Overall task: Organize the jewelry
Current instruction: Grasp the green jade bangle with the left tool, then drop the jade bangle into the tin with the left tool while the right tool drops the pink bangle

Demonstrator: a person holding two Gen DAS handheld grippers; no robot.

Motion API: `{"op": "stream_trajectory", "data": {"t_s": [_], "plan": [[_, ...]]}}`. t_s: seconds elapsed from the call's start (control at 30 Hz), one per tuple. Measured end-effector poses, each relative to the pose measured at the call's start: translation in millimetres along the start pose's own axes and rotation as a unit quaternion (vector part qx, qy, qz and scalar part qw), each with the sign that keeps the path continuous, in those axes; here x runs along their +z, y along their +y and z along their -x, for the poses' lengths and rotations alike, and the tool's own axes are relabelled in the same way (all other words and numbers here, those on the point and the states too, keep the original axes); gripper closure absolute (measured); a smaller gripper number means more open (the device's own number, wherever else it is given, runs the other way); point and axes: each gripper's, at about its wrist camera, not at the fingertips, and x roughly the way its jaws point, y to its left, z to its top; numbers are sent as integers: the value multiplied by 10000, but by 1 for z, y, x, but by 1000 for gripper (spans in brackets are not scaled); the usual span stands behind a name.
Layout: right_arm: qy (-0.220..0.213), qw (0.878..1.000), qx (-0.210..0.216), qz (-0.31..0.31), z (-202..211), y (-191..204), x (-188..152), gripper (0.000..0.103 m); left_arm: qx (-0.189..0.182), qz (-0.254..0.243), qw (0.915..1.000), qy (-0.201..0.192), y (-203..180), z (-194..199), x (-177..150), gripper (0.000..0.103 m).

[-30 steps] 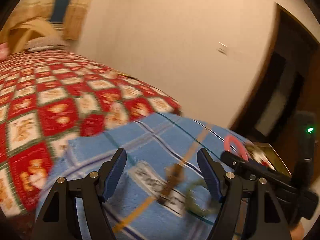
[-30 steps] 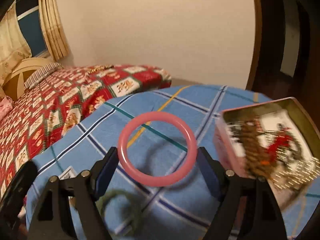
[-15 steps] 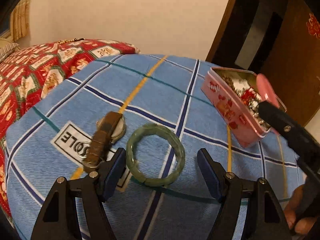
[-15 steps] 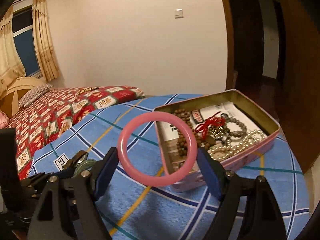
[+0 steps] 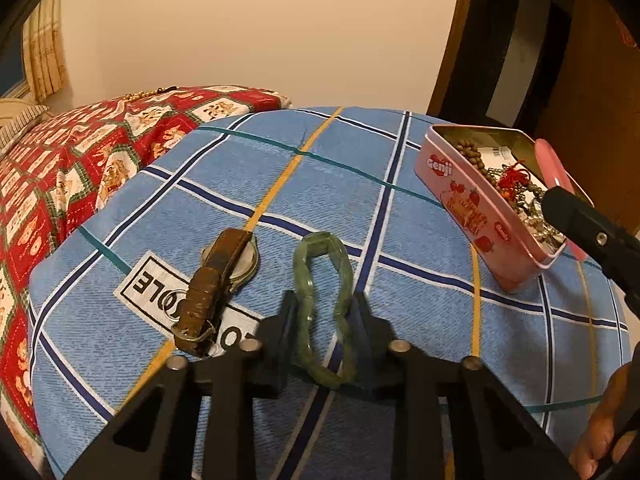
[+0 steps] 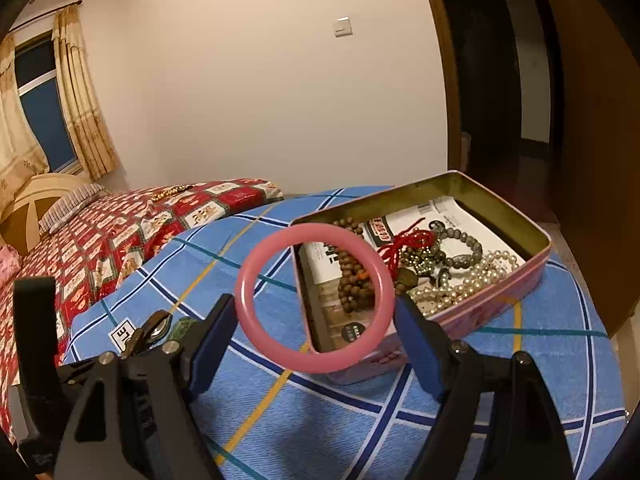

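Note:
My left gripper (image 5: 324,312) is shut on a green stone bracelet (image 5: 306,264), squeezing it into a narrow loop on the blue checked cloth (image 5: 360,168). A brown leather watch (image 5: 212,284) lies just left of it. My right gripper (image 6: 314,316) is shut on a pink bangle (image 6: 248,308) and holds it upright, just above and in front of the near left corner of the open pink tin (image 6: 536,268). The tin holds several bead and pearl strings (image 6: 460,280). The tin (image 5: 464,196) and the bangle's edge (image 5: 550,160) also show in the left wrist view.
A bed with a red patterned quilt (image 5: 60,168) lies left of the cloth. A dark doorway (image 6: 500,80) and wooden door stand behind the tin. The person's hand (image 5: 604,424) shows at the lower right in the left wrist view.
My left gripper swung onto the cloth, moved around the green bracelet and shut on it. My right gripper carried the pink bangle right, up to the tin.

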Motion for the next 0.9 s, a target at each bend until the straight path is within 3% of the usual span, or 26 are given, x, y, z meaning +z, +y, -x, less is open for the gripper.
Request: {"op": "stream_trajectory", "data": {"t_s": [0.17,0.37,0.67,0.9], "plan": [[-40,9999,-21,-96,0,-5,1,21,-586,221,9975,-315,8,12,0,85],[-281,9994,-49,-172,8,-9,5,21,-1406,630,9837,-926,18,31,-3,85],[-650,9968,-412,-214,21,-32,14,21,-1500,381,9802,-1236,-8,44,5,85],[-734,9908,-1067,-401,20,-77,29,21,-1575,-83,9786,-1324,-54,33,35,85]]}}
